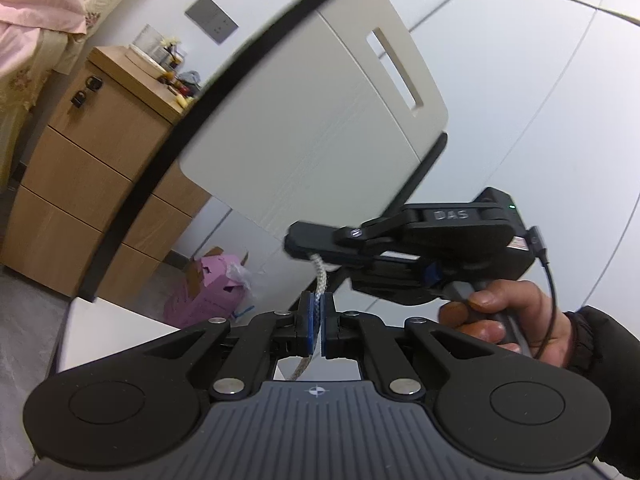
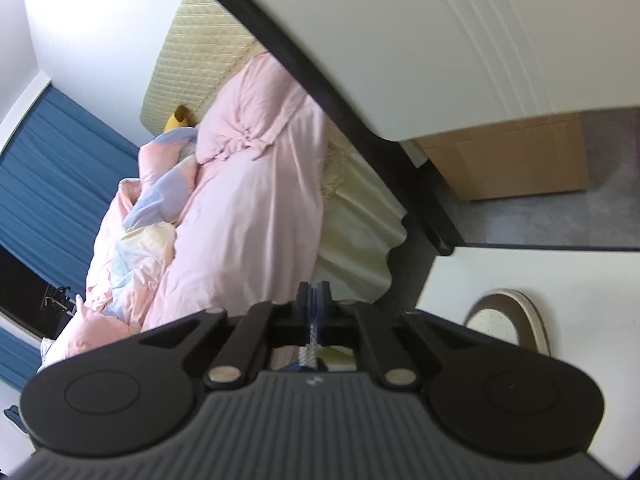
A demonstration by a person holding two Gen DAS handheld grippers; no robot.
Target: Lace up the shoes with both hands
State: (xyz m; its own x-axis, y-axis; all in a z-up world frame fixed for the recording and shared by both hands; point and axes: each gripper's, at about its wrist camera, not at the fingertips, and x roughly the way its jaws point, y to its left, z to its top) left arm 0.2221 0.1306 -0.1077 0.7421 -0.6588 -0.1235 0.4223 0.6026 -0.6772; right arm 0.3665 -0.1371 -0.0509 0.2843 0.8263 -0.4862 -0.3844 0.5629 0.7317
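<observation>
The left gripper's (image 1: 319,312) blue-padded fingers (image 1: 308,314) are pressed together on a grey-white braided shoelace (image 1: 320,280), which runs up out of the pads and also trails down behind them toward the gripper body. Just above and a little to the right of those fingertips, the right gripper (image 1: 298,245) comes in from the right, held by a person's hand (image 1: 504,320) in a dark sleeve (image 1: 600,344), and its black fingers are closed on the upper end of the same lace, so the lace spans the short gap between the two tools. In the right wrist view the right gripper's pads (image 2: 308,300) sit together with the braided lace (image 2: 311,332) pinched between them and hanging back toward the body.

Beyond the left fingers stands a white chair back (image 1: 320,92) with a slot handle and a dark edge, blurred. Far to the left of them is a wooden drawer cabinet (image 1: 92,168) with small clutter on top, and lower down, nearer the fingers, a pink bag (image 1: 212,284) on the floor.

Past the right fingers lies a bed with pink bedding (image 2: 248,184) and a blue curtain (image 2: 52,168) to the far left. To the right of and just beside those fingers, the heel end of a shoe (image 2: 508,320) rests on a white surface (image 2: 560,280).
</observation>
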